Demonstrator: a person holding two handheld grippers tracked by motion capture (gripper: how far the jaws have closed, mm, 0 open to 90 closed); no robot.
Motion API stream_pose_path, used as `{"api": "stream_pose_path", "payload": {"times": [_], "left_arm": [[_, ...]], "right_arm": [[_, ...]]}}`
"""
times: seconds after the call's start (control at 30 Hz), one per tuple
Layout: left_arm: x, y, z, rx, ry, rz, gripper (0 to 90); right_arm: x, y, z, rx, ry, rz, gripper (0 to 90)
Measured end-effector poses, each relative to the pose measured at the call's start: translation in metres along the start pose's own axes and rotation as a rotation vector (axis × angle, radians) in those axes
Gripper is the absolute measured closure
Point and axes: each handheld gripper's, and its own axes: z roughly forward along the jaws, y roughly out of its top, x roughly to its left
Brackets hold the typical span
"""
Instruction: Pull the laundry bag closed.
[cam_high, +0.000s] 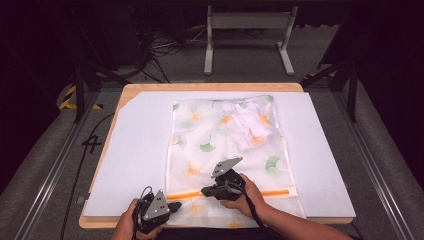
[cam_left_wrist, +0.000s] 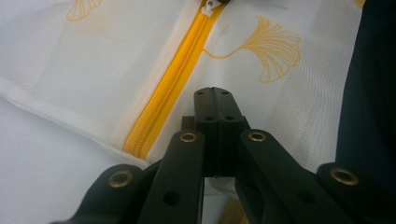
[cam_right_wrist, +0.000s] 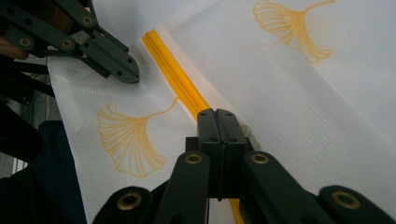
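White mesh laundry bag (cam_high: 227, 150) with orange and green ginkgo-leaf print lies flat on a white sheet (cam_high: 135, 150) covering the wooden surface (cam_high: 210, 87), white garment (cam_high: 247, 125) inside at the far end. Orange zipper (cam_high: 187, 195) runs across the bag's near end. Left gripper (cam_high: 172, 206) sits at the bag's near-left corner, jaws closed, pinching the mesh just beside the zipper's end. Right gripper (cam_high: 206, 190) is on the zipper line further along, jaws closed over it; whether it clamps the white zipper pull (cam_left_wrist: 210, 6) can't be told. Both hands low at the surface's near edge.
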Motion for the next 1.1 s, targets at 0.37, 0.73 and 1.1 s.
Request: {"api": "stream_pose_path", "payload": {"times": [0.37, 0.73, 1.1], "left_arm": [[0.001, -0.001, 0.0, -0.005, -0.005, -0.004, 90.0], [0.002, -0.002, 0.0, -0.011, -0.014, -0.017, 90.0], [0.002, -0.002, 0.0, -0.014, -0.015, -0.019, 90.0]], "right_arm": [[-0.009, -0.013, -0.02, -0.003, -0.034, 0.02, 90.0], [-0.026, -0.038, -0.055, -0.015, -0.069, 0.069, 90.0], [-0.037, -0.059, -0.078, -0.024, -0.091, 0.111, 90.0]]}}
